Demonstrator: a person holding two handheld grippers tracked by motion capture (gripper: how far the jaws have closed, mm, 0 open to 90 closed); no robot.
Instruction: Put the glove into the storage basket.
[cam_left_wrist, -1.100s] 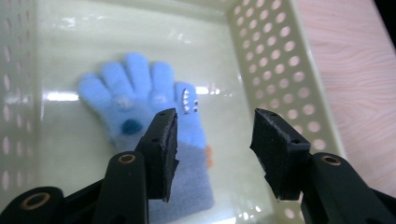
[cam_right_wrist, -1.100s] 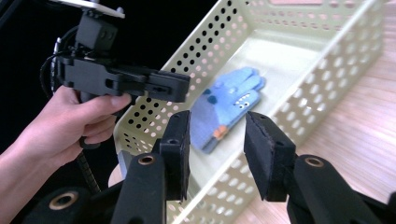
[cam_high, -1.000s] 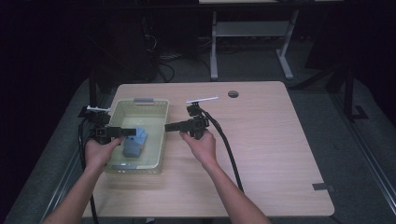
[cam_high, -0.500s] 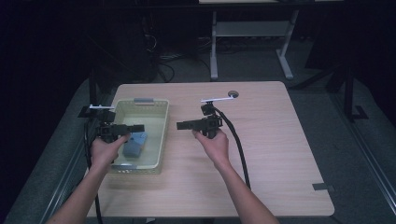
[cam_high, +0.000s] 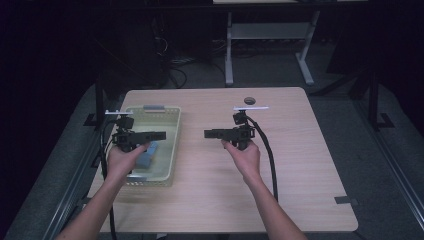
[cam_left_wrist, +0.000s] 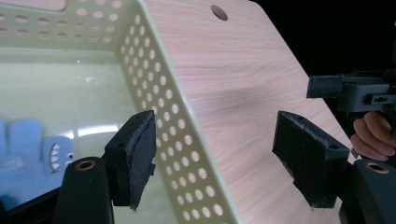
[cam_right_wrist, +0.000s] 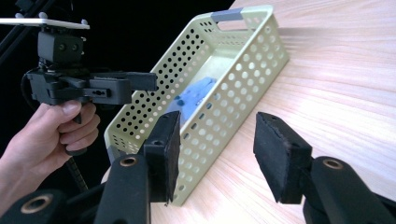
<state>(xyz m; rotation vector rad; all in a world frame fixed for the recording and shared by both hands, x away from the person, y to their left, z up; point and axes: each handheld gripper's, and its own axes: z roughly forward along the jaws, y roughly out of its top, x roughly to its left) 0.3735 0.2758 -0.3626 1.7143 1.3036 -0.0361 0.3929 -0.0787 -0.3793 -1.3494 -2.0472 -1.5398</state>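
Blue shark plush (cam_high: 146, 155) is lying inside the pale green perforated basket (cam_high: 172, 145) at the left of the tabletop (cam_high: 300, 165), nothing gripping it. Left gripper (cam_high: 160, 135) is hovering over the basket's near half, jaws open with nothing between them, having just been opening. Right gripper (cam_high: 210, 134) is hanging above bare tabletop just right of the basket, jaws parted and empty, also just opening, pointing toward the basket's side wall.
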